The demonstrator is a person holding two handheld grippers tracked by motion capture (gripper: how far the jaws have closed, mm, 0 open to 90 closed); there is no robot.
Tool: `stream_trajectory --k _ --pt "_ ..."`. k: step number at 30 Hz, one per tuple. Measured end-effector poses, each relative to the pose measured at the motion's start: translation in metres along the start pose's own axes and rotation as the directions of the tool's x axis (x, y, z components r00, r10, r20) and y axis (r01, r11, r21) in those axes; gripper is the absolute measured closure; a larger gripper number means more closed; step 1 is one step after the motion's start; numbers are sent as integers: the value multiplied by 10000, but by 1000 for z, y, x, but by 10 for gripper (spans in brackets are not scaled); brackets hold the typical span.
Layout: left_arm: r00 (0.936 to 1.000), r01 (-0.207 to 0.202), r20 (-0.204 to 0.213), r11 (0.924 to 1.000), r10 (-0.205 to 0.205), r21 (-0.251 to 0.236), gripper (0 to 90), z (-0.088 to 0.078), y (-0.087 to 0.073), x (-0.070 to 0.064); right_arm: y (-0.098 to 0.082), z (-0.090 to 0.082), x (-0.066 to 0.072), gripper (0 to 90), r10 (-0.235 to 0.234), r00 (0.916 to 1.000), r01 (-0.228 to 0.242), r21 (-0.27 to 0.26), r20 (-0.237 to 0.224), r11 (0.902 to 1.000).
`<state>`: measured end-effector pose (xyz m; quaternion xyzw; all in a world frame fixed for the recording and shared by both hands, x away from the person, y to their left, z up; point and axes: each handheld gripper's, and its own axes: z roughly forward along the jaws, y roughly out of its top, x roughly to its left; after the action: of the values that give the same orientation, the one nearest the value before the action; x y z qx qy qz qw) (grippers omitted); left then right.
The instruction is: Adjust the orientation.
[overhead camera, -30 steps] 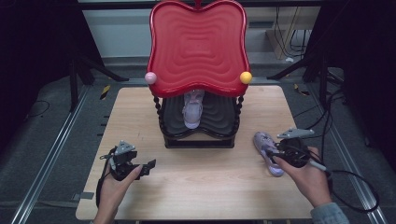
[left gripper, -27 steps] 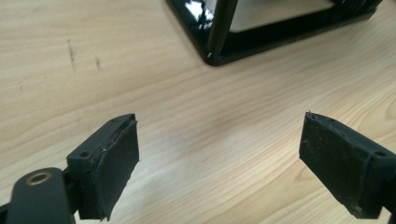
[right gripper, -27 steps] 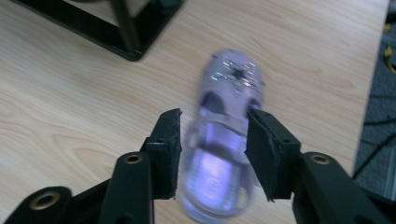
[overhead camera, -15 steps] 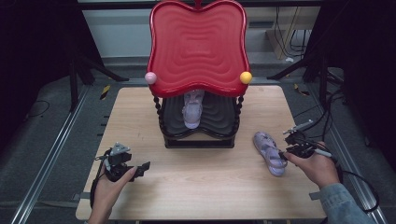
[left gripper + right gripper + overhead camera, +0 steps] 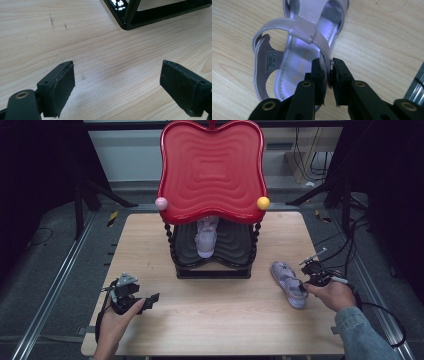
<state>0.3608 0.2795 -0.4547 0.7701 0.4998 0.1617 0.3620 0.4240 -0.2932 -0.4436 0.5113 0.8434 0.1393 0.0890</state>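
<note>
A lilac sandal [image 5: 287,281] lies on the wooden table [image 5: 220,320] right of the rack. My right gripper [image 5: 303,286] is at its outer side. In the right gripper view the jaws have just been closing, and the gripper [image 5: 329,71] now pinches the sandal's [image 5: 309,27] side strap at the buckle. A matching sandal [image 5: 206,237] sits on the lower shelf of the red-topped rack [image 5: 212,170]. My left gripper [image 5: 149,301] rests low at the front left, held by a hand. Its jaws stand wide apart [image 5: 117,75] over bare wood.
The rack's black base [image 5: 150,15] is ahead of the left gripper. Pink [image 5: 161,203] and yellow [image 5: 263,202] balls sit at the red top's corners. Cables trail off the table's right edge [image 5: 350,240]. Metal rails run along both sides of the table.
The right hand shifted beside the sandal and came lower, and its jaws closed onto the strap. The left hand stayed about where it was.
</note>
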Motion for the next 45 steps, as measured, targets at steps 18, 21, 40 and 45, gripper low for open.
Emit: stream_trajectory --k 18,21,40,45 --pt "9999 73 -97 10000 -74 -56 119 -1 0 4 -8 -35 101 827 -3087 9381 2901 -1307 -1570 9480" --pt "9998 125 -138 9999 -125 -43 120 0 -1 6 3 -28 119 827 -3390 9260 3195 -1332 -1661 9382" --pt "9999 102 -113 9999 -102 41 119 2 -3 7 29 7 132 816 -4559 8770 4486 -810 -1520 8900" --pt "9999 73 -115 9999 -72 97 119 3 -3 6 24 10 131 788 -4462 8807 4392 -786 -1588 8949"
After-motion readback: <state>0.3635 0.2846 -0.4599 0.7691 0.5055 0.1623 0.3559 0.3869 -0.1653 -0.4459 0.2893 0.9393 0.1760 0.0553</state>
